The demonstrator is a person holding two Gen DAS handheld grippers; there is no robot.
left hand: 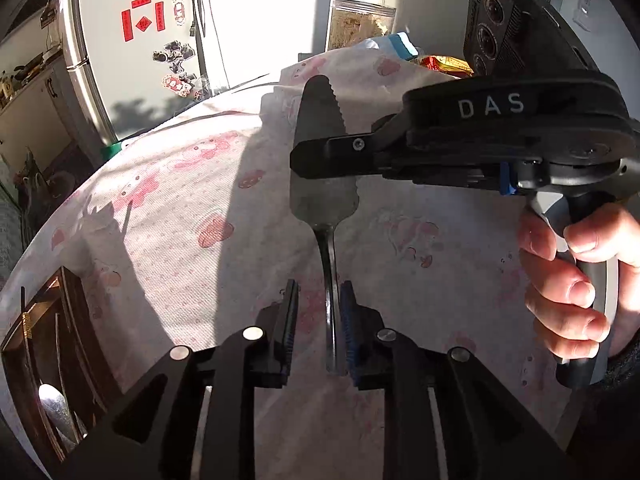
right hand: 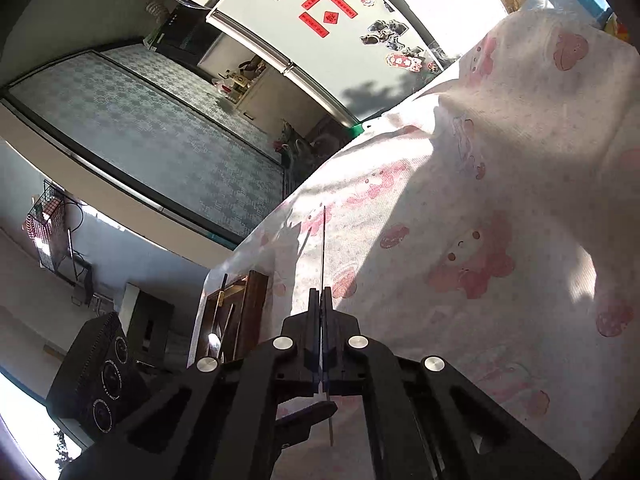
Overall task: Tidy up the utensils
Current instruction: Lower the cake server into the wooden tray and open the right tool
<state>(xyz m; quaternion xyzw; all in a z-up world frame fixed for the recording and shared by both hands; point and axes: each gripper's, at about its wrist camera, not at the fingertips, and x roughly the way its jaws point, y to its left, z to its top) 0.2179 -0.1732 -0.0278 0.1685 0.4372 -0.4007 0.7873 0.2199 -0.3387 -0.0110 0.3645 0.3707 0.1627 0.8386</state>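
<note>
A metal cake server with a serrated triangular blade hangs above the pink-patterned tablecloth. My right gripper comes in from the right and is shut on its blade. In the right wrist view the right gripper clamps the blade edge-on. My left gripper is open, its pads on either side of the server's handle without clamping it. A dark wooden utensil tray with a spoon in it sits at the lower left.
A fridge with red stickers stands beyond the table's far left edge. A clear jar and snack packets sit at the table's back. The tray also shows in the right wrist view, near the table's edge.
</note>
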